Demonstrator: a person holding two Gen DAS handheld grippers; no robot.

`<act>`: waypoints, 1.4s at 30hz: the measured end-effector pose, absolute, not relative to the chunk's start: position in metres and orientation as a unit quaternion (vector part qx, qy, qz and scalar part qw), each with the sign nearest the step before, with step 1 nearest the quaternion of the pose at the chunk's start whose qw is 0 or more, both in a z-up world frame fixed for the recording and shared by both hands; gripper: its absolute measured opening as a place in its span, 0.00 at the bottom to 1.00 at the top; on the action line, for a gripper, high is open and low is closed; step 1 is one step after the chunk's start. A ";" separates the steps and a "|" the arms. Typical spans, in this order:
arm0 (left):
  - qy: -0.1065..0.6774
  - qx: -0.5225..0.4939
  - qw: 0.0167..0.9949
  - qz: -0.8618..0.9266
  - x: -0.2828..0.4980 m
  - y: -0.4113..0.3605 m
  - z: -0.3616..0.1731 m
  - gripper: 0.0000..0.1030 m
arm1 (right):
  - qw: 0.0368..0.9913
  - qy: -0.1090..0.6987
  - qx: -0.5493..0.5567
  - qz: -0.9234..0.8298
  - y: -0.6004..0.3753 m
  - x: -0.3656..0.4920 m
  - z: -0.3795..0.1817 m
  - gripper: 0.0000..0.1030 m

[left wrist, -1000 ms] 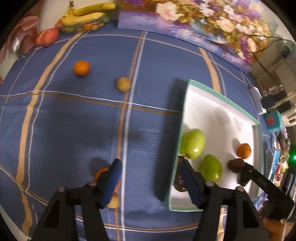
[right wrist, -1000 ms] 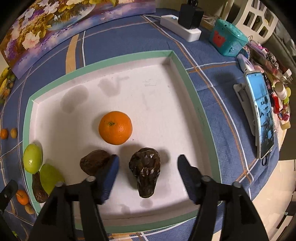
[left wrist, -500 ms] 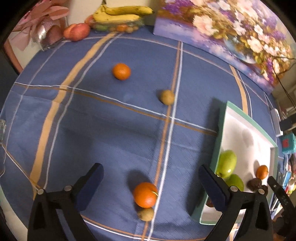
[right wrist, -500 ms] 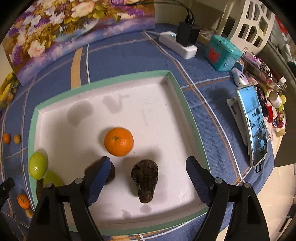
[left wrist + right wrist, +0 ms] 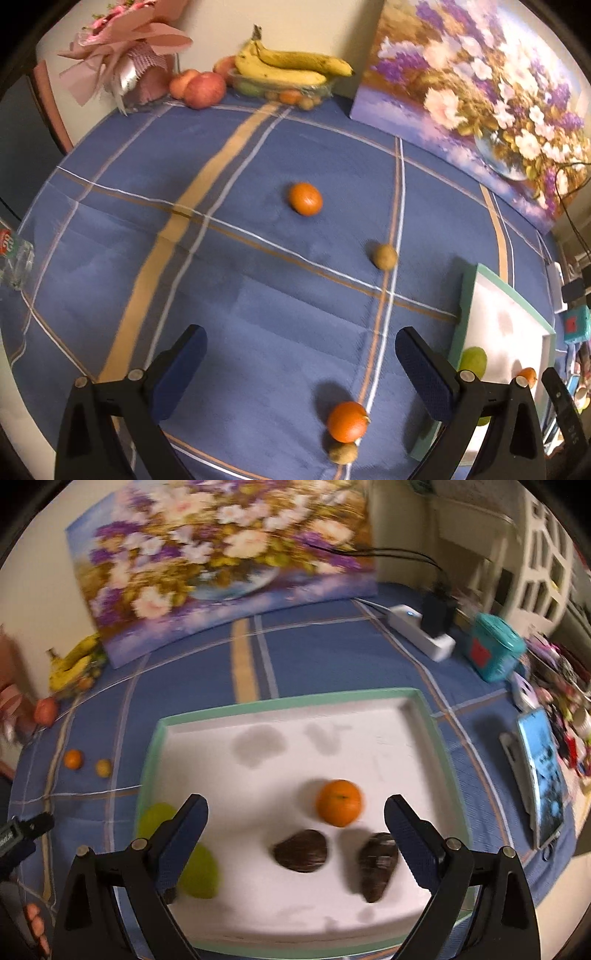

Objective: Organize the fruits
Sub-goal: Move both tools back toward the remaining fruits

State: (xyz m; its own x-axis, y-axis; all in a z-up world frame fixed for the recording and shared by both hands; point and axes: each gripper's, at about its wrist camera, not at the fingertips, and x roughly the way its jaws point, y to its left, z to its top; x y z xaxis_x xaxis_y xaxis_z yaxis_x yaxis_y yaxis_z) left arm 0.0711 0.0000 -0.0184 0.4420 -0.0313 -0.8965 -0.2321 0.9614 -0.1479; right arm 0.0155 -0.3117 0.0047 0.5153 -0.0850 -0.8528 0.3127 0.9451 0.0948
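Fruits: some in the tray, some loose on the surface.

Left tongs point(image 5: 299, 334): spread to the full, pinching nothing, pointing down at bare blue cloth. Just ahead and right of them, near the surface's point(image 5: 258, 295) near edge, an orange point(image 5: 347, 421) touching a small brown fruit point(image 5: 342, 452). Farther out, toward the middle, a second orange point(image 5: 304, 198) and a second brown fruit point(image 5: 384, 256), apart from each other.

Right tongs point(image 5: 295, 801): opening, nothing between the pads, hanging over the tray point(image 5: 288, 701). Below them, by the tray's near edge, two dark fruits point(image 5: 301, 850) and a third orange point(image 5: 339, 803); at its left edge, two green fruits point(image 5: 157, 821).

Changed within the last second: both tongs wider and drawn back. A second ago, the right ones narrower, straddling the right-hand dark fruit point(image 5: 376, 864), now lying free. The left ones then low by the tray's near left corner, now turned toward open cloth.

Judged meaning: one deposit finished, both tongs free, four loose fruits left to gather, the touching pair nearest.
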 end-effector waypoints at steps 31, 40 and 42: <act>0.596 -0.189 0.780 0.003 0.064 0.020 -0.056 0.84 | 0.837 0.537 0.106 -0.028 -0.205 0.035 -0.008 0.94; 0.624 -0.176 0.759 -0.060 0.063 -0.018 -0.064 0.56 | 0.835 0.537 0.115 -0.040 -0.214 0.035 -0.008 0.93; 0.629 -0.172 0.755 -0.069 0.063 -0.024 -0.065 0.49 | 0.834 0.537 0.118 -0.043 -0.217 0.035 -0.008 0.93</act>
State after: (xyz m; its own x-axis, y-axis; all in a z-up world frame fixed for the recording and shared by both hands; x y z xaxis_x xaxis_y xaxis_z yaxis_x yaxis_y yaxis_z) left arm 0.0625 -0.0240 -0.0651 0.1998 -0.3208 -0.9258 -0.1127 0.9311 -0.3470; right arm 0.0352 -0.2167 -0.0077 0.4189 0.0543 -0.9064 0.1993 0.9684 0.1501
